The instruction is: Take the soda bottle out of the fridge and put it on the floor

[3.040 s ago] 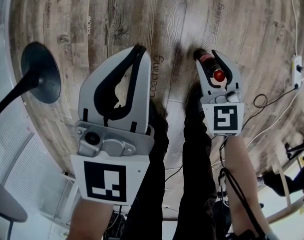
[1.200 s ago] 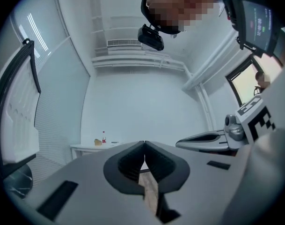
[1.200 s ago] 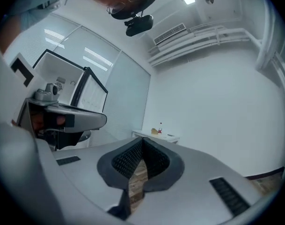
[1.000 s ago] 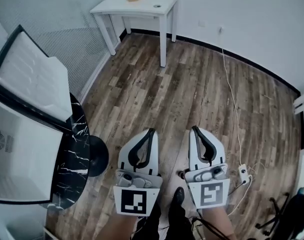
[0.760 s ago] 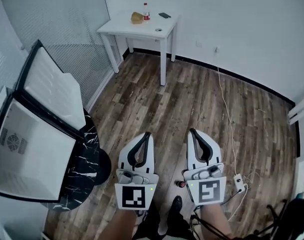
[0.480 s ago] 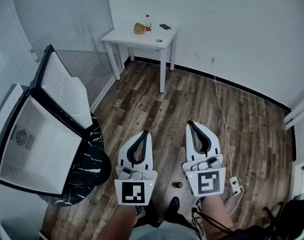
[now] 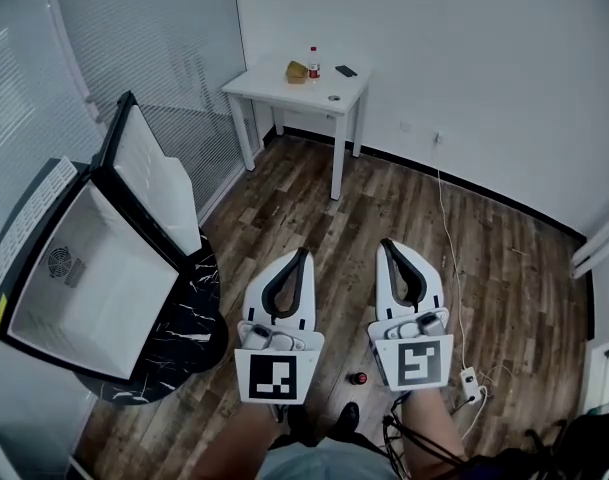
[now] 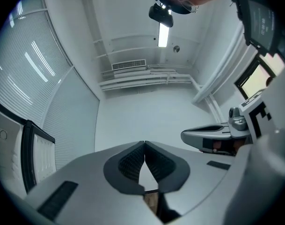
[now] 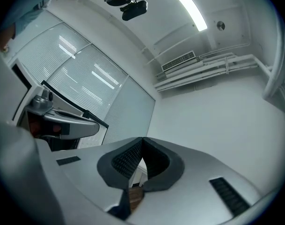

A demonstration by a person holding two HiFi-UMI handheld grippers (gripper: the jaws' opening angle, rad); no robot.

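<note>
Fridge [image 7: 84,278]: at 9 o'clock in the head view; door swung open, the visible white interior bare; its left corner is cut off by the frame.
Black round table [image 7: 189,333]: at 8 o'clock, partly under the fridge.
Left gripper [image 7: 304,254]: at 6 o'clock; jaws pressed together, nothing between them.
White table [image 7: 269,84]: at 12 o'clock by the wall; it carries a small bottle [image 7: 313,63] and items too small to name.
Soda bottle [image 7: 360,378]: at 6 o'clock, low in the frame, on the floor [image 7: 414,198], apart from both grippers.
Right gripper [image 7: 387,244]: just right of 6 o'clock; jaws closed and empty.
Power strip [image 7: 471,381]: at 5 o'clock, on its white cable.
Change: three seconds earlier the right gripper held the bottle low over the boards. It has since let go, both grippers have risen, and the view has pulled back to show the room.
Meaning: the bottle appears delivered and the task looks complete.
Hidden: only the bottle's red cap shows, so its body cannot be seen and its upright stance cannot be confirmed.
</note>
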